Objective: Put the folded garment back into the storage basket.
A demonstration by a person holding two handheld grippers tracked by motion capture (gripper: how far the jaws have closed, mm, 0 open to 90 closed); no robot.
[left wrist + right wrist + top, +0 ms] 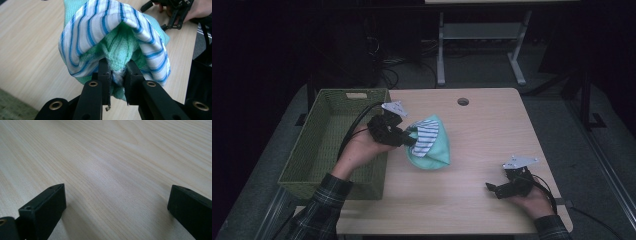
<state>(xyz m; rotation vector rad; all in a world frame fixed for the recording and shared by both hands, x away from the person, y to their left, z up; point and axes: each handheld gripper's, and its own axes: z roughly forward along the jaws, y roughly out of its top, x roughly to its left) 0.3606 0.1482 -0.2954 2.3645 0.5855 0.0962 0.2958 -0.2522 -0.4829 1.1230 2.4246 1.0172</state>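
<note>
A mint green cloth point(438, 151) and a white cloth with blue stripes point(427, 136) are bunched together near the middle of the wooden table point(492, 130). My left gripper point(411, 141) is shut on the bundle, which is partly raised while its lower edge rests on the table. In the left gripper view the jaws point(117, 68) pinch the green cloth point(120, 45), and the striped cloth point(90, 22) drapes over it. My right gripper point(493, 189) is low over the table's front right, open. Between its jaws point(117, 202) in the right gripper view is bare wood.
A green woven basket point(319, 150) stands at the table's left edge, right beside my left hand. A round cable hole point(463, 101) sits near the table's far edge. Beyond the table stands a grey desk frame point(441, 55).
</note>
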